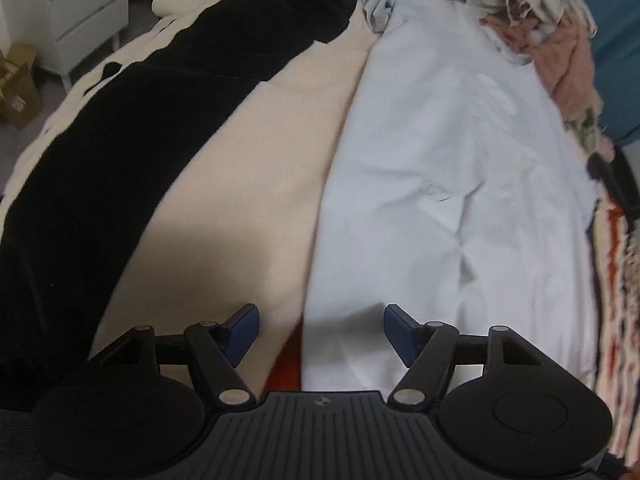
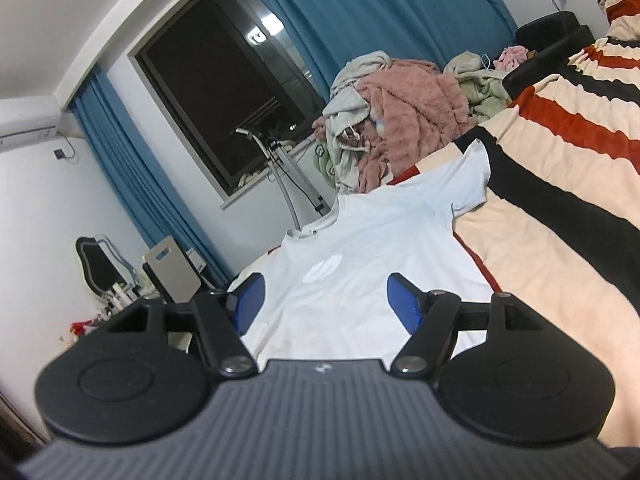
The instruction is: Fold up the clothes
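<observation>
The white T-shirt lies spread flat on the bed, filling the centre of the right wrist view, its collar toward the upper left and one short sleeve reaching to the upper right. In the left wrist view the same shirt runs up the right half of the frame over the striped blanket, cream and black bands to its left.

Both tools hover near the hem end. The left tool has its blue pads wide apart with nothing between them, sitting at the bottom centre right over the shirt's side edge. The right tool is just as wide open and empty, low in its frame, over the shirt's lower body.

Flat like this, the shirt could be laid out ready or smoothed between folds; I can't say which.

To fold it well, I'd judge each tool should pinch one layer only, clear of the blanket, and both lift evenly so the cloth doesn't drag.

Beyond, a heap of clothes sits at upper centre, before the blue curtain and dark window.
</observation>
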The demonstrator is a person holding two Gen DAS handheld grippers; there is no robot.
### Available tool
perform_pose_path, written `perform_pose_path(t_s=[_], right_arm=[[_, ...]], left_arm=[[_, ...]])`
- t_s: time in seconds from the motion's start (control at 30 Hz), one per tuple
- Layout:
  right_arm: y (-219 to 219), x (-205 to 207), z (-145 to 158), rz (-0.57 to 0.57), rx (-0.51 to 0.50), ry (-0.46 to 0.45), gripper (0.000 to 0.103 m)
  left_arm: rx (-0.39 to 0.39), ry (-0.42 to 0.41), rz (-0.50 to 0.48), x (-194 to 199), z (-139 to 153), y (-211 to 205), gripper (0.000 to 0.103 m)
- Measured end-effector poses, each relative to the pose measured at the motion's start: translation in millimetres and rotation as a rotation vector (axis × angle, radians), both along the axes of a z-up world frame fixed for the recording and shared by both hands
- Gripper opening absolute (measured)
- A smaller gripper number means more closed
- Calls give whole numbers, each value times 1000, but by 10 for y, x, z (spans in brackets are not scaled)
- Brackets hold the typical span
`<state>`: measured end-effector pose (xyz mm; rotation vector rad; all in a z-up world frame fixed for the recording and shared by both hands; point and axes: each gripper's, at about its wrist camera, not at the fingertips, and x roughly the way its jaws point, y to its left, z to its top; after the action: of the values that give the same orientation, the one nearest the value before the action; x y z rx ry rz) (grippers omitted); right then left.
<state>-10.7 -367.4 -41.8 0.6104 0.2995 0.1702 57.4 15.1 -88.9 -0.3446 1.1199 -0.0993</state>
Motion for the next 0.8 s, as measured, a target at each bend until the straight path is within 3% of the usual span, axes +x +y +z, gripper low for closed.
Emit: perform_pose_path(t_s=[0.07, 0.13, 0.17, 0.2, 0.23, 0.27, 0.3, 0.47, 0.6, 0.67, 0.77, 0.8], right_arm=[[27, 14, -10, 9, -11, 11, 70], [54, 29, -17, 18, -23, 20, 70], [65, 35, -19, 21, -30, 25, 70], [79, 42, -19, 22, -40, 30, 70], [99, 50, -21, 23, -50, 34, 70], [123, 52, -22, 26, -62, 38, 70], [151, 63, -18, 29, -79, 44, 70], [398, 290, 114, 57, -150, 56, 70], [625, 551, 271, 82, -190, 47, 70], [738, 682, 349, 95, -210, 42, 70], [909, 878, 466, 114, -240, 35, 70], [965, 943, 505, 120, -250, 33, 70]], left_arm=[[7, 34, 65, 33, -38, 136, 67], [13, 66, 127, 66, -75, 268, 44], [4, 61, 115, 73, -53, 251, 39], [-4, 56, 103, 79, -31, 235, 27], [-8, 52, 97, 69, -2, 240, 8], [-12, 48, 90, 58, 27, 245, 2], [-14, 43, 84, 47, 57, 251, 2], [182, 29, 68, -118, 273, 417, 2], [202, 40, 45, -109, 331, 453, 5], [185, 52, 40, -101, 354, 481, 12], [96, 24, 44, -44, 376, 556, 25], [64, 10, 53, 4, 379, 589, 35]])
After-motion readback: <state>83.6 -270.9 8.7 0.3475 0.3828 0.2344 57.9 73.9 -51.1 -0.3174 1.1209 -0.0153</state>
